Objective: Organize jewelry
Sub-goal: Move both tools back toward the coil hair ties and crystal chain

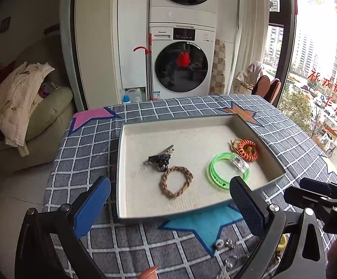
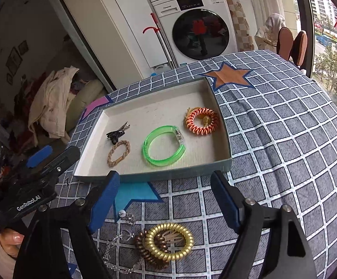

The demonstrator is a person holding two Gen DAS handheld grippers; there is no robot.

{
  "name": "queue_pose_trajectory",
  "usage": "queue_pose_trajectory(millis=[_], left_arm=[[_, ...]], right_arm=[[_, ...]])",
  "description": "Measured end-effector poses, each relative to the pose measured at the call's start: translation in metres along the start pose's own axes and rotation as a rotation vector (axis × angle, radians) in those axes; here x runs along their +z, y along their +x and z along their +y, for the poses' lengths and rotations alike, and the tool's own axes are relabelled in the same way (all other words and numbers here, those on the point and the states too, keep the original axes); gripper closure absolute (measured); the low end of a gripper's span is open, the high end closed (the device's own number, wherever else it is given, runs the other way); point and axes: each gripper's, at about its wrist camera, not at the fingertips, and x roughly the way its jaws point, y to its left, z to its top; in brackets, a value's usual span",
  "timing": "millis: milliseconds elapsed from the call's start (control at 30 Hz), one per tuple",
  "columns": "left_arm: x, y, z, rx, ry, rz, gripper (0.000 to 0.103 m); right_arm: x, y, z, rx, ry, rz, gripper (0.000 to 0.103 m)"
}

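Checked tablecloth carries a shallow tray ahead of both sets of fingers. Inside lie a braided bracelet, black clip, green bangle and orange coil tie. Left gripper is spread wide, empty. Right gripper is spread, empty; gold coil tie lies between and below its fingers.

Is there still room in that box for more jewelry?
Yes. The shallow white-lined box is bare along its far wall and between the black hair clip and orange coil tie. The near strip, around the braided tan band and green bangle, is crowded.
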Motion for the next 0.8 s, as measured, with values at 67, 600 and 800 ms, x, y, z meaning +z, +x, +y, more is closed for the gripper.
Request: queue_pose_trajectory(millis=[67, 600, 800], left_arm=[[-0.013, -0.01, 0.003, -0.004, -0.013, 0.016, 0.0], [-0.082, -0.051, 0.008, 0.047, -0.065, 0.085, 0.0], [-0.1, -0.058, 0.003, 0.039, -0.065, 0.109, 0.0]], right_arm=[[-0.009, -0.003, 0.002, 0.007, -0.003, 0.0, 0.0], [-0.053, -0.035, 0.028, -0.045, -0.101, -0.002, 0.0], [-0.065, -0.036, 0.021, -0.052, -0.072, 0.05, 0.0]])
